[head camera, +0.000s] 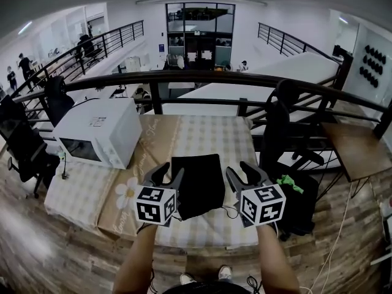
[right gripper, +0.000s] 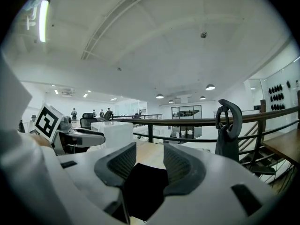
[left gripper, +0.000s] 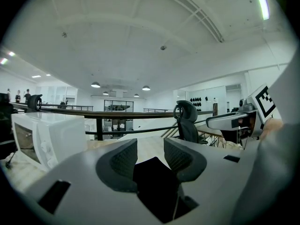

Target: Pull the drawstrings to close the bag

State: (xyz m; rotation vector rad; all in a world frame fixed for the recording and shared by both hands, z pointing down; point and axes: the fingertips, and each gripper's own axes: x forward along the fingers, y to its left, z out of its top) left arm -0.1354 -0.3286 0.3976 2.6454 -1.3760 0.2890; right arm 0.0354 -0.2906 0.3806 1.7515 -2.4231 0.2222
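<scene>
Hovering with jaws wide apart and empty, the left gripper (head camera: 169,175) and right gripper (head camera: 240,171) flank the near end of a black bag (head camera: 197,182) lying flat on a checked table (head camera: 208,136). Thin drawstrings (head camera: 231,212) trail from the bag's near edge, ungrasped, so the closing pull seems not yet begun

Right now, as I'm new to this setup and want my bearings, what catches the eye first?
A black bag lies flat on the checked table, near its front edge. The left hand-held gripper and the right hand-held gripper flank it, jaws open, holding nothing. A white microwave sits at the table's left end.
</scene>
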